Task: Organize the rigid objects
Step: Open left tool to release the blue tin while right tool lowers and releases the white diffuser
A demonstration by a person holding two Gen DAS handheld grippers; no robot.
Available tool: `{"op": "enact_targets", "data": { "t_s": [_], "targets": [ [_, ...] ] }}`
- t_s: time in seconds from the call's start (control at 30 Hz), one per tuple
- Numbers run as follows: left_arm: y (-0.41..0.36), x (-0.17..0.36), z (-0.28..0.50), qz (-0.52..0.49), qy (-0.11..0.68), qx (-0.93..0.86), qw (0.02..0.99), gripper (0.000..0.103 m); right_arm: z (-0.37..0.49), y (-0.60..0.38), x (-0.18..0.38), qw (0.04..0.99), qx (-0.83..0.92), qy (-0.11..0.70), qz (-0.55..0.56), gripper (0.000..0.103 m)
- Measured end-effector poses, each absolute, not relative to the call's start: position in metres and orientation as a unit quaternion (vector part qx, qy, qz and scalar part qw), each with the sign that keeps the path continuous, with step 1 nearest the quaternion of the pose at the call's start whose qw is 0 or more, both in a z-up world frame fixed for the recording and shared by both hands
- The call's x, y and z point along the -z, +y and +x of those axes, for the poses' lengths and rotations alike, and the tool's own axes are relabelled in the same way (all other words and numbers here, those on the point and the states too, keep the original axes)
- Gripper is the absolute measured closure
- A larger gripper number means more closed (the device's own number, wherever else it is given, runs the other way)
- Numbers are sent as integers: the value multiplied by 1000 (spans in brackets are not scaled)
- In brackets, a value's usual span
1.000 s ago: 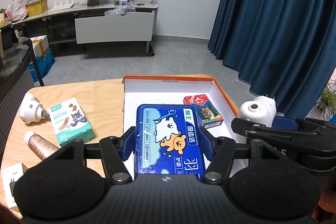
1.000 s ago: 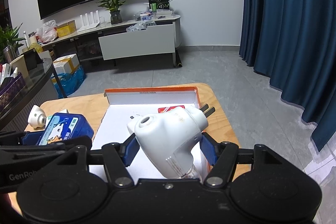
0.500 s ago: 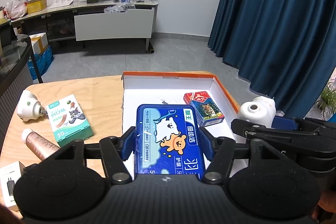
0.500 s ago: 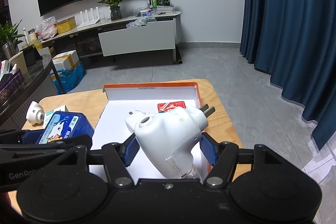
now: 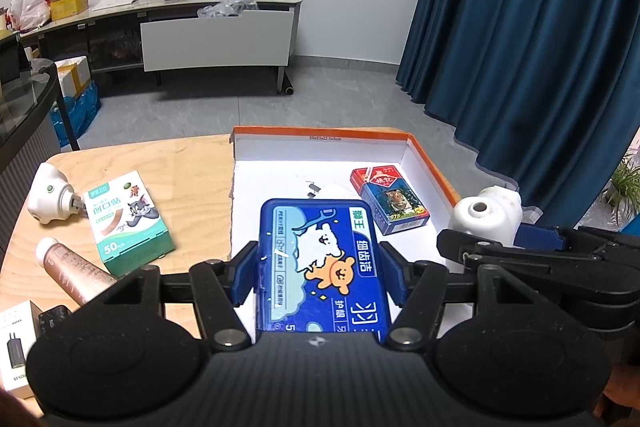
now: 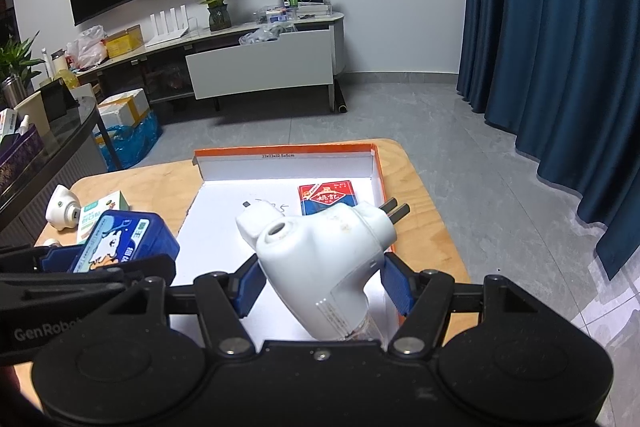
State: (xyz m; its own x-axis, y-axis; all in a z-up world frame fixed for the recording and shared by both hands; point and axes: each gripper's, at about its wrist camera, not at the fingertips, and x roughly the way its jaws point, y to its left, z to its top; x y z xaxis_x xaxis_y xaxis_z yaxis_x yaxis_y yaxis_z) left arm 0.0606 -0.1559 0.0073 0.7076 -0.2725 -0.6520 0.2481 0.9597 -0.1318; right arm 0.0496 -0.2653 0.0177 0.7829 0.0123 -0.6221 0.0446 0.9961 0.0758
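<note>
Far left on the wooden table (image 5: 192, 163): a white plug-in (image 5: 50, 193), a green bandage box (image 5: 128, 217), a pinkish tube (image 5: 74, 267) and a white charger box (image 5: 16, 343), all lying loose outside the tray, probably just waiting their turn.

Middle: left gripper (image 5: 318, 277) clamped on the blue floss case (image 5: 322, 263), flat and label up, pads pressing its two long sides. Held just over the near edge of the orange-rimmed cardboard tray (image 5: 430, 157), so presumably lined up for a drop inside.

In the tray already: a pack of playing cards (image 5: 390, 199), toward the right wall, well ahead of the blue case.

Right: right gripper (image 6: 322, 281) squeezed around a white plug-in gadget (image 6: 320, 259), tilted, prongs pointing away to the right. Hanging over the tray's right half, just short of the cards. Looks like both going in together, with free white floor between them.
</note>
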Motion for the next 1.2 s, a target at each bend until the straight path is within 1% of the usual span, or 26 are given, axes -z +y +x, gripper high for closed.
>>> {"op": "enact_targets", "data": {
  "t_s": [1.2],
  "targets": [
    [-150,9,68,-25,373,131,918,39,66,-256,2,930,0,367,37,27]
  ]
}}
